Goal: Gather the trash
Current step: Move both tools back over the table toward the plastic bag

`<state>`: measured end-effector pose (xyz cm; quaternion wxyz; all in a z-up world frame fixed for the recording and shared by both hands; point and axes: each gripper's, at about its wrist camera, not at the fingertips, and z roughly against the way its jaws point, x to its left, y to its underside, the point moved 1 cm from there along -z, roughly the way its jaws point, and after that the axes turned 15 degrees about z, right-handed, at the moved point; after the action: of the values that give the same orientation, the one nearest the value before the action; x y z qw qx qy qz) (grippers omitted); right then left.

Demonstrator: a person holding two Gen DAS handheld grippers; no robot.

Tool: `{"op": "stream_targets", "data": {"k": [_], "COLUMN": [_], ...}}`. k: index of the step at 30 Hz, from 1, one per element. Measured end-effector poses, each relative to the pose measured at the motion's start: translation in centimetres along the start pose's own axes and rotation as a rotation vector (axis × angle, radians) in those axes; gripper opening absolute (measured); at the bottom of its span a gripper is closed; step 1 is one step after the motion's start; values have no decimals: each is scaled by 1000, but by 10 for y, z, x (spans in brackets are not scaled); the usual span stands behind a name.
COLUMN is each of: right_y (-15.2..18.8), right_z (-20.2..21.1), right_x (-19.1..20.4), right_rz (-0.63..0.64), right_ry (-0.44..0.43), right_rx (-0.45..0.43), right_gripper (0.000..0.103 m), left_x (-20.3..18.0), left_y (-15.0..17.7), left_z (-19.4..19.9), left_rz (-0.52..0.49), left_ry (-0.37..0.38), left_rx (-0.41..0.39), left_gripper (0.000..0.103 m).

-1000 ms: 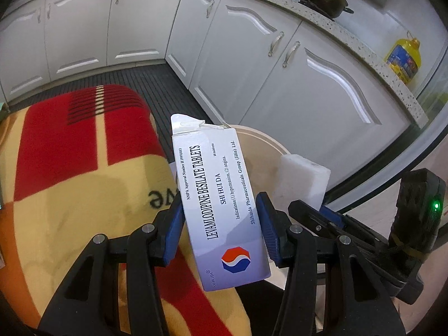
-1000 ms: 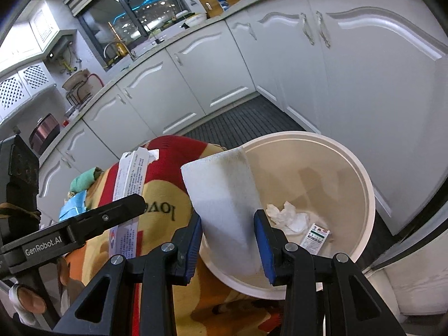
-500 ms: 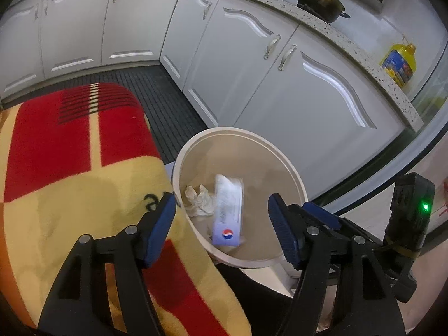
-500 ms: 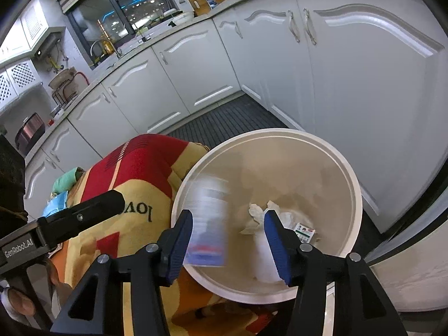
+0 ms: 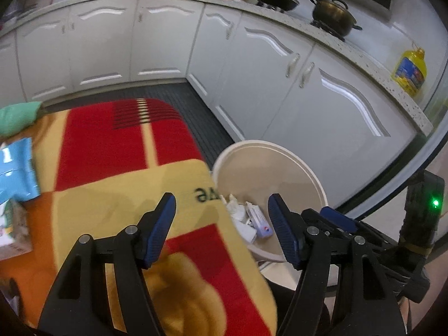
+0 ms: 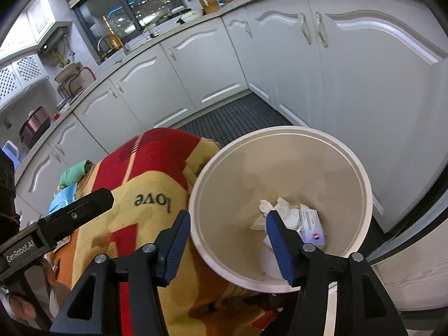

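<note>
A round beige trash bin (image 5: 305,168) (image 6: 361,168) stands beside a table covered with a red and yellow blanket (image 5: 117,156) (image 6: 156,173). In the bin lie a white tablet box (image 5: 259,219) (image 6: 310,224) and crumpled white tissue (image 5: 233,205) (image 6: 280,210). My left gripper (image 5: 221,221) is open and empty over the blanket's edge next to the bin. My right gripper (image 6: 228,240) is open and empty over the bin's near rim. The left gripper's body (image 6: 56,224) shows in the right wrist view.
On the table's left lie a blue packet (image 5: 16,170), a green cloth (image 5: 16,116) and a small carton (image 5: 11,229). White kitchen cabinets (image 5: 280,84) line the walls. A pot (image 5: 333,14) and a yellow oil bottle (image 5: 410,70) stand on the counter.
Both grippers opened: the tablet box left my left gripper and the white piece left my right gripper, both falling into the bin. The left gripper has since swung left over the table.
</note>
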<state>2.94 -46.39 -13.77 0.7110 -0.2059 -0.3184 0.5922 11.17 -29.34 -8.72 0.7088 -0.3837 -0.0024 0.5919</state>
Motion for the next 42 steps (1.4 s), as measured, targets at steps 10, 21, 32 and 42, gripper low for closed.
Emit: {"op": "stream_targets", "data": {"k": [10,21,32,42], "right_y": [-5,-12,-10,-27], "right_z": [6,5,-21,-56], "right_x": [55,131,211,271], "right_rz": [86,192,338,413], "right_ry": [-72,-220,-370,-421], "right_rx": [-1,-9,43,99], "right_gripper": [63,65,69,69], "left_x": [48,120,233,308], "left_y": [11,30,22,-6], "left_z": [53,123,191,188], "left_rz": [41,114,260,382], "left_ry": [-103,-184,-317,-399], "left_rx": [-56,-80,-138,-138], "left_gripper": [67,67,67,67]}}
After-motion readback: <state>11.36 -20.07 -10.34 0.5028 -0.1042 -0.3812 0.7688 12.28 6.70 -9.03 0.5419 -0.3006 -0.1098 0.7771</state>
